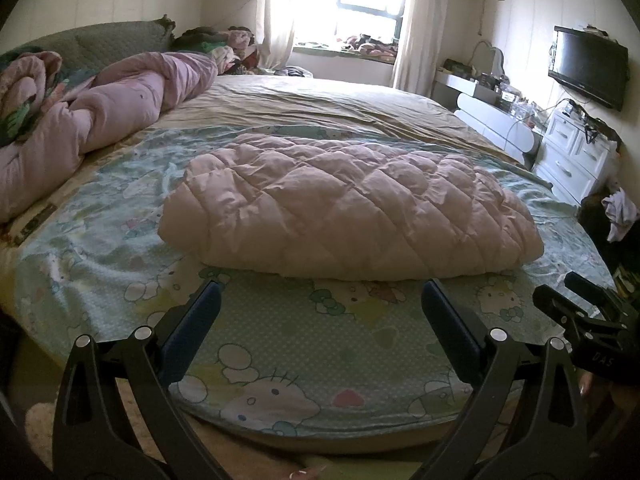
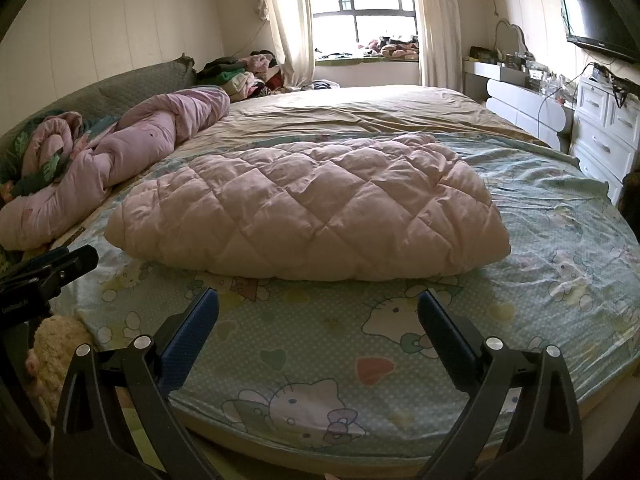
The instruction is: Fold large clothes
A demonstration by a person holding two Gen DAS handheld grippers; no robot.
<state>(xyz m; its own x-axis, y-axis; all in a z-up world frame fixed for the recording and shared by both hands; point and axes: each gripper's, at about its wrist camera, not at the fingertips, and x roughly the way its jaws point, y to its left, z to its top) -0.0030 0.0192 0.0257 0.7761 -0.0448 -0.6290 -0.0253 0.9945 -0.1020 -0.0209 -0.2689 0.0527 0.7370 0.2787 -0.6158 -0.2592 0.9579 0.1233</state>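
Left wrist view shows your left tool (image 1: 320,300) with its two blue-padded fingers (image 1: 192,332) spread wide and gripping nothing, poised above the near edge of the bed (image 1: 280,364). Just beyond the fingertips lies the pink quilted garment (image 1: 348,208), folded into a thick, puffy bundle that rests flat on the cartoon-cat sheet (image 1: 100,248). The bundle sits near the foot of the bed, apart from both tools. At the right edge of this view you can see part of your right tool (image 1: 588,316), its black frame beside a fingertip of your hand.

In the right wrist view, your right tool (image 2: 318,308) is likewise spread wide, with nothing between its pads (image 2: 444,328), hovering over the sheet (image 2: 540,240) in front of the same pink bundle (image 2: 316,212). The bundle's near edge lies just ahead of the fingertips without touching them. The left tool's black body (image 2: 44,276) shows at the left edge.

Farther up the bed, to the left, a pink duvet (image 2: 132,152) lies rolled and crumpled against the grey headboard (image 2: 132,80). A tan sheet (image 2: 360,112) covers the far half of the mattress. A curtained window (image 2: 368,8) stands at the back, white drawers (image 2: 604,128) line the right wall, and a dark television (image 2: 596,12) hangs above them.
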